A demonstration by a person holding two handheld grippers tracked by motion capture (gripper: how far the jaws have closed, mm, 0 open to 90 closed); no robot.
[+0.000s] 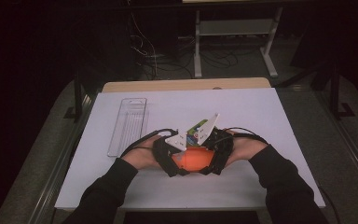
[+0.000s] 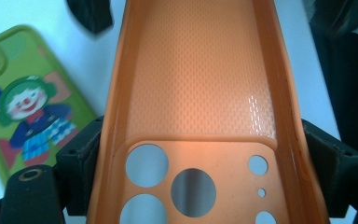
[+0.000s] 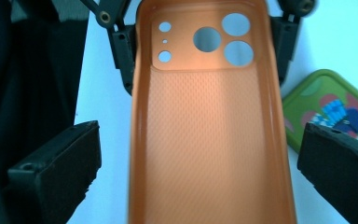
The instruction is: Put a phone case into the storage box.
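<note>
The white table (image 1: 270, 140) carries it all, with the orange phone case (image 1: 193, 159) held up near the front edge, between both hands. It looks light, thin and bendy, so it's best pinched by the long side rims. Left fingers (image 2: 81, 154) are clamped on the camera-hole end; right fingers (image 3: 58, 163) are spread wide, not touching it.

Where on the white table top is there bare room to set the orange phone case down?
Bare: the white table top right of the tools, and the far strip beyond the clear tray. Crowded: near centre, where the left tool and right tool meet at the orange case, beside the green case.
</note>
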